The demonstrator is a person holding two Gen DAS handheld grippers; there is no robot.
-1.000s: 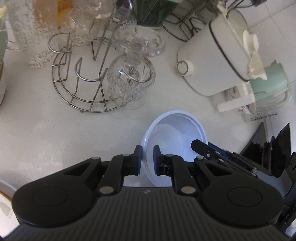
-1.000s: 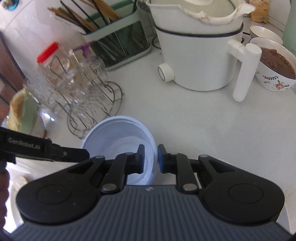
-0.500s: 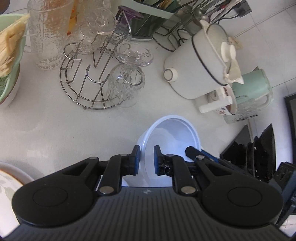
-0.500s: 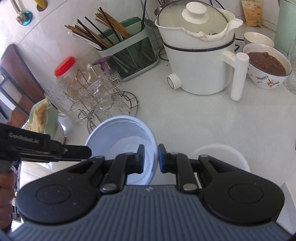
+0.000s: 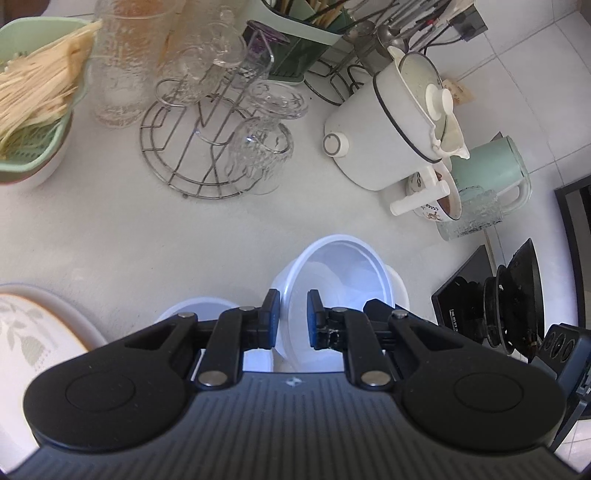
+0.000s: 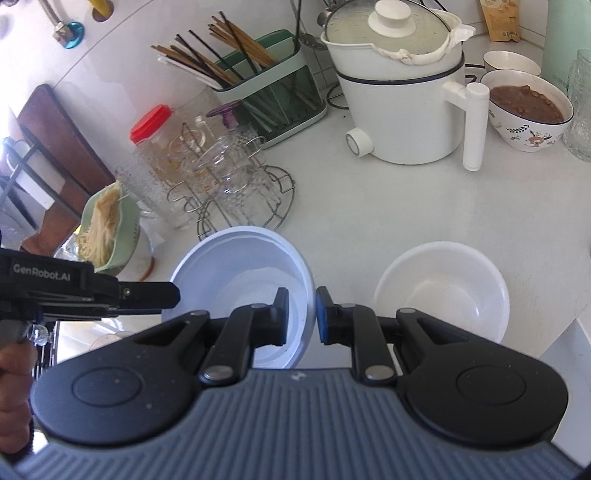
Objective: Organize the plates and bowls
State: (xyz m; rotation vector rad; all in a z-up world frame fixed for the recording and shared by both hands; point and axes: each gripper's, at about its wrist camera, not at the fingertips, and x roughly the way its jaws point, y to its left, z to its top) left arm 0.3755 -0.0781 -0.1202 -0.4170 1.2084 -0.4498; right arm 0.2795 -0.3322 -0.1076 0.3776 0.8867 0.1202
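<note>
2 grippers (image 5: 291, 319) (image 6: 300, 315) on 1 bowl (image 6: 240, 273)

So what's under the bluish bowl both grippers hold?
In the left wrist view, another white bowl peeks out beneath the bluish bowl; most of it is covered, so its contents can't be seen.

The patterned plate (image 5: 33, 328) is cut off at the lower left edge of the left wrist view, the left gripper's black body hides the near part of the small white bowl (image 5: 199, 308), and the tall green jug (image 6: 565, 33) runs off the upper right edge of the right wrist view.
</note>
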